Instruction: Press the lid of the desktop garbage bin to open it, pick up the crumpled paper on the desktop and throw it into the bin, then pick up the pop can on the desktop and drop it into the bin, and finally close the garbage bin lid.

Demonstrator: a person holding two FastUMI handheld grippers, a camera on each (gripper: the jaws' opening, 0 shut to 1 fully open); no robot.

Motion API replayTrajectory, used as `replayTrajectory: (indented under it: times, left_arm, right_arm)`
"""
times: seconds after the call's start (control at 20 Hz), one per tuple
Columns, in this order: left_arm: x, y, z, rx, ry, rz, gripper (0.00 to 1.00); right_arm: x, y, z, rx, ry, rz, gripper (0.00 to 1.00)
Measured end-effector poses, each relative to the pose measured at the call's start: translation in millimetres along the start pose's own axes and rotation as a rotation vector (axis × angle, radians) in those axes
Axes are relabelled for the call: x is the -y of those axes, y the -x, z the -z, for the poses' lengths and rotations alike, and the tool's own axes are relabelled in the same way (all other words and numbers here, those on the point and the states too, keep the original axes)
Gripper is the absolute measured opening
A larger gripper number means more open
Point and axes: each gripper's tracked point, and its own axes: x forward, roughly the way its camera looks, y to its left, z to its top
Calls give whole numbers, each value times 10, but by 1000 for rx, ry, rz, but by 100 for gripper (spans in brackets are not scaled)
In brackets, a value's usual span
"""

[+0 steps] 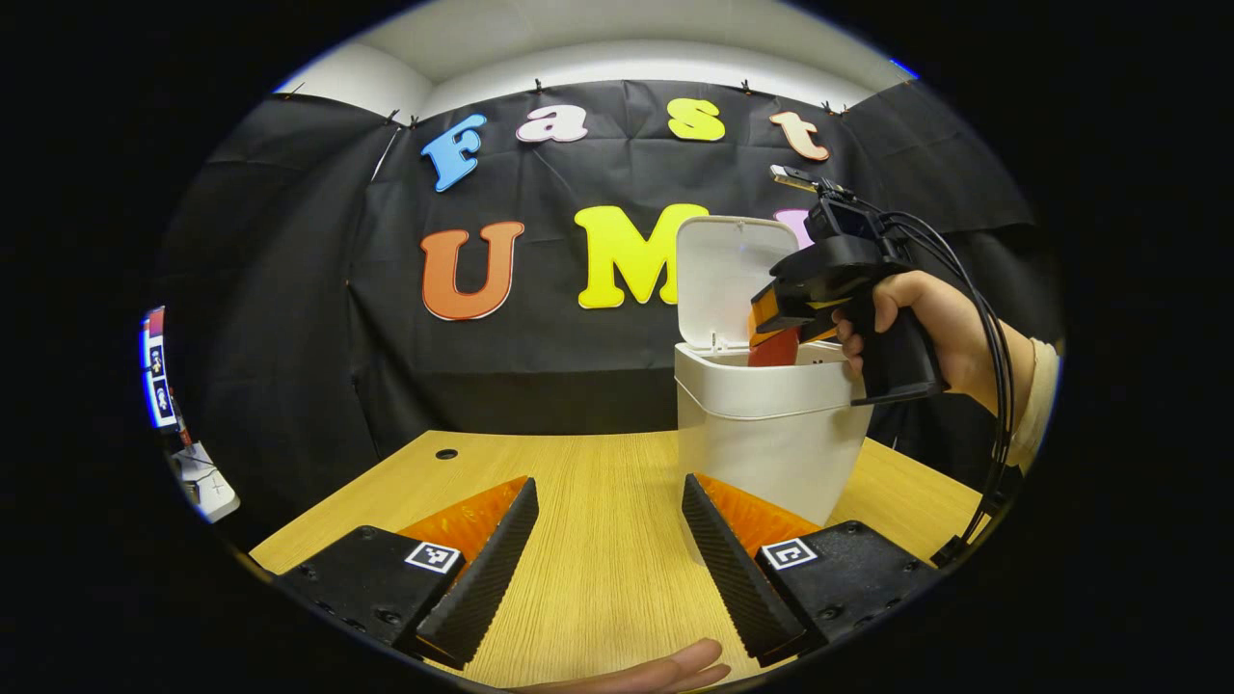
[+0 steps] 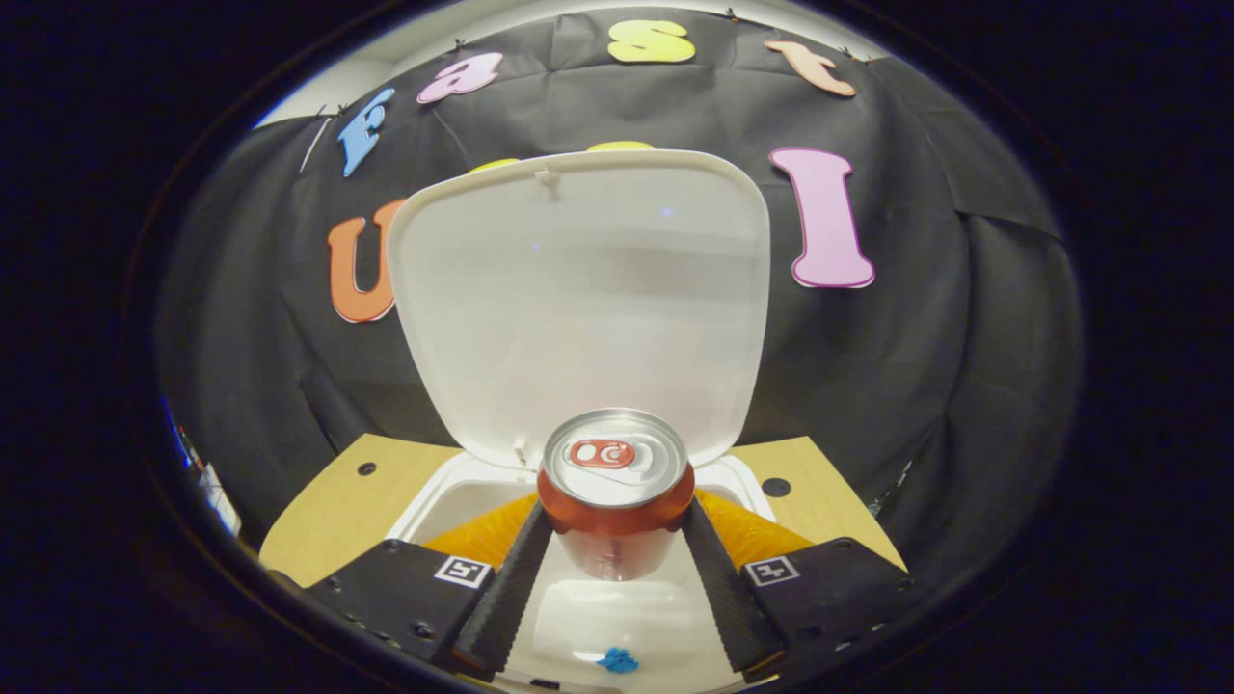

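Wooden desktop (image 1: 598,501), black cloth wall behind; white garbage bin (image 1: 762,434) stands toward the right side of the desk, lid (image 1: 728,280) swung up and standing near vertical behind the opening.

Right gripper (image 2: 617,569): both fingers pressed against the sides of the pop can (image 2: 615,492), one on each flank, just under the shoulder. Can is upright, pull-tab end toward the camera. From the left gripper view the same gripper (image 1: 776,333) is held by a hand (image 1: 925,323) over the bin mouth, the can (image 1: 774,347) partly below the rim line. Holding it upright and centred over the opening looks deliberate: the can should fall straight in without catching the rim or the raised lid.

Bin interior as seen in the right gripper view: pale floor with a small blue scrap (image 2: 617,660) lying on it. Crumpled paper not made out on the desk; whether it lies in the bin I cannot tell.

Left gripper (image 1: 607,569): jaws wide apart, holding nothing, low over bare desk just in front of the bin. Fingertips of the holding hand (image 1: 665,670) show at the bottom edge. Probably parked clear so it does not crowd the drop.

Judgement: can-drop step in hand; lid closing remains.
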Motion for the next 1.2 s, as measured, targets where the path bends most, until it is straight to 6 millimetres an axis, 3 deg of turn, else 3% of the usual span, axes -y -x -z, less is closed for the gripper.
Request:
replayTrajectory:
  times: [0.2, 0.3, 0.55, 0.85, 1.2]
  left_arm:
    - [-9, 0, 16, -10, 1, -2, 98]
    - [-25, 2, 11, -10, 0, -7, 97]
    - [-71, 21, -33, 1, 7, -7, 97]
    - [-193, 57, -79, 11, 30, -20, 97]
    - [-286, 63, -105, 31, 41, -42, 97]
  right_arm:
    - [-100, 17, 40, -27, 20, -25, 82]
    - [-149, 60, 60, -35, 23, -32, 93]
    - [-242, 333, -72, -15, 39, -36, 97]
    - [-320, 746, -629, 75, 37, -49, 95]
    - [-316, 970, -1583, 284, -3, -41, 97]
